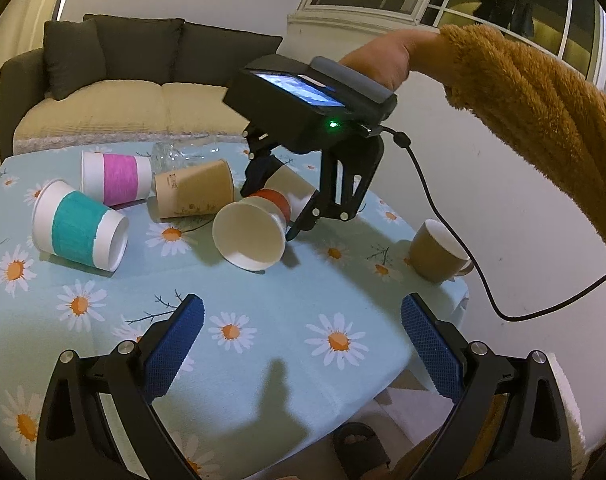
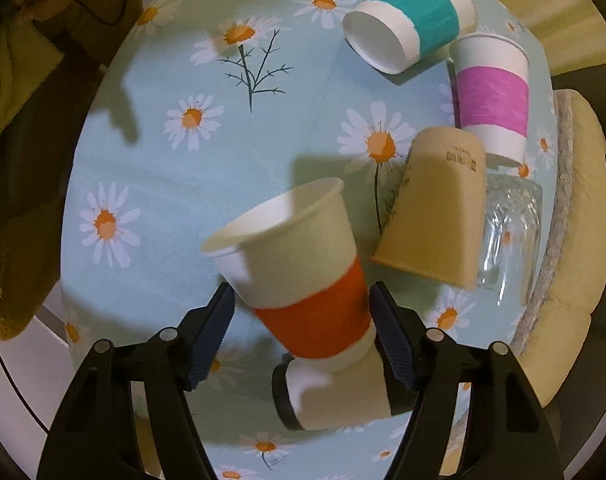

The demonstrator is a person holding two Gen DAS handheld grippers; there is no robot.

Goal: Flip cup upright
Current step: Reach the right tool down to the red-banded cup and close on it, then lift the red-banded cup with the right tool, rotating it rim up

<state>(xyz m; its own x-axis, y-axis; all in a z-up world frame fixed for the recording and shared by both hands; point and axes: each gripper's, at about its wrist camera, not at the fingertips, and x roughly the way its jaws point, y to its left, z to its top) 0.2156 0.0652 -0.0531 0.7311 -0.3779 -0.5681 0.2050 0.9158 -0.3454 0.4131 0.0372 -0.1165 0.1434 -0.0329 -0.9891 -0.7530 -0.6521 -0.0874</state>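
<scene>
I have the orange-banded paper cup (image 2: pixel 303 280) gripped in my right claw (image 2: pixel 303 324), pads pressed on either side of its coloured band. The cup is tilted, mouth pointing up and away from the camera, base low between the fingers. My left claw (image 1: pixel 303 348) hangs open and idle above the daisy-print desk (image 1: pixel 263 320), well apart from the cups.

Step in hand, as I judge it: the flip itself, with the cup held partway between lying and standing. The next move calls for turning the wrist until the rim is level, lowering the base onto bare cloth, then releasing. The kraft paper cup (image 2: pixel 435 216) lies just beside it, so I would allow for that.

Containers, left to right in the left wrist view:
- teal-banded cup (image 1: pixel 79 230), on its side, interior looks empty;
- pink-banded cup (image 1: pixel 117 178), on its side, interior hidden;
- kraft paper cup, on its side; a clear glass vessel (image 1: pixel 183 156) lies behind it;
- orange-banded cup, empty inside;
- brown mug (image 1: pixel 439 250), near the desk edge, tilted, contents not visible.

A further white cup with a dark lid (image 2: pixel 327 392) lies beneath the held cup.
</scene>
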